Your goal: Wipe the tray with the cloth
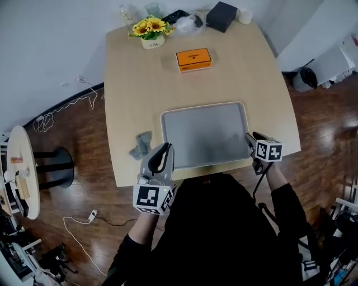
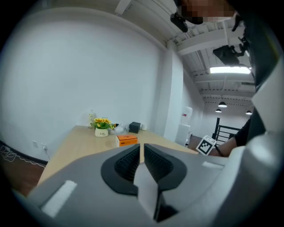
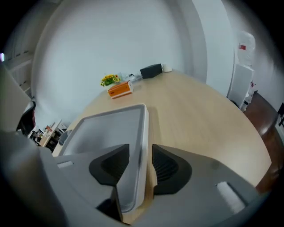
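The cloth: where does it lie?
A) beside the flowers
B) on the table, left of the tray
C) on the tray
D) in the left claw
B: the crumpled grey cloth lies on the table, just left of the tray and apart from it.

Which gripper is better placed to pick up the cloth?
Left. The cloth lies beside the left gripper, whose jaws are shut and empty; the right gripper straddles the right rim of the tray with open jaws.

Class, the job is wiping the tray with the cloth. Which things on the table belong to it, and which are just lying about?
Belong to the job: tray, cloth.
Just lying about: orange box, potted sunflowers, black box, plastic bag.
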Tool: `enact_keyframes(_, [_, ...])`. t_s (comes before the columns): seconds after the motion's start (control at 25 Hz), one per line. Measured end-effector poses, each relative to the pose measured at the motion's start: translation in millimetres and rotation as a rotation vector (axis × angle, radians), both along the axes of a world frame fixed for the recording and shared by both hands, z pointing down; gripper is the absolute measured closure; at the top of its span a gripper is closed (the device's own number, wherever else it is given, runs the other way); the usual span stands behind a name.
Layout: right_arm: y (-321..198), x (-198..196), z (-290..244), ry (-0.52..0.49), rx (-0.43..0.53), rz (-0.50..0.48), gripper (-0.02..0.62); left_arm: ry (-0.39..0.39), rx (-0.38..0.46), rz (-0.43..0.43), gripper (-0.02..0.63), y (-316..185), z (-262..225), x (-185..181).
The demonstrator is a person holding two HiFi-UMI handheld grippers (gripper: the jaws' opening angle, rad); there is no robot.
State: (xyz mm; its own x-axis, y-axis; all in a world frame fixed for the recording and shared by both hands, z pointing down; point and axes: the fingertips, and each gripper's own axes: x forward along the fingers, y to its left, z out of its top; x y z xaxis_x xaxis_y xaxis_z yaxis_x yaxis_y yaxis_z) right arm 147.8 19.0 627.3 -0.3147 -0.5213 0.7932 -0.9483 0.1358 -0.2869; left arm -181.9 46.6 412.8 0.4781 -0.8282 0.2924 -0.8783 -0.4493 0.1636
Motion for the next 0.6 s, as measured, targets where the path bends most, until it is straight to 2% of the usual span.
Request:
enact_keyframes(0.04, [0,1,8,0.015,-0.023,-0.010,0.433,-0.018,-0.014,-0.035,0.549,-5,6,-10])
enact_keyframes(0.08, [0,2,12,0.025,-0.036,-0.024,0.453,-0.041,-0.032,-0.081,0.465,-11,14,-22])
enact_keyframes(0.12, [0,2,14,0.027,-0.042,-0.038,0.489,-0.064,-0.058,-0.134,0.413,-16,24,-37])
enact_keyframes(0.16, [1,4,14,0.029,-0.044,-0.050,0.552,-0.088,-0.092,-0.188,0.387,-20,39,-53])
enact_keyframes(0.24, [2,8,15,0.048,-0.039,-0.068,0.549,-0.145,-0.184,-0.271,0.375,-27,76,-87])
enact_keyframes(0.32, [2,8,15,0.048,-0.036,-0.079,0.548,-0.212,-0.295,-0.306,0.353,-30,119,-118])
enact_keyframes(0.44, [0,4,15,0.026,-0.039,-0.103,0.543,-0.306,-0.488,-0.291,0.311,-24,184,-142])
enact_keyframes(0.52, [1,1,15,0.022,-0.037,-0.120,0.540,-0.356,-0.609,-0.289,0.313,-16,219,-154])
enact_keyframes(0.6, [1,-1,15,0.019,-0.031,-0.125,0.538,-0.385,-0.695,-0.309,0.330,-10,240,-164])
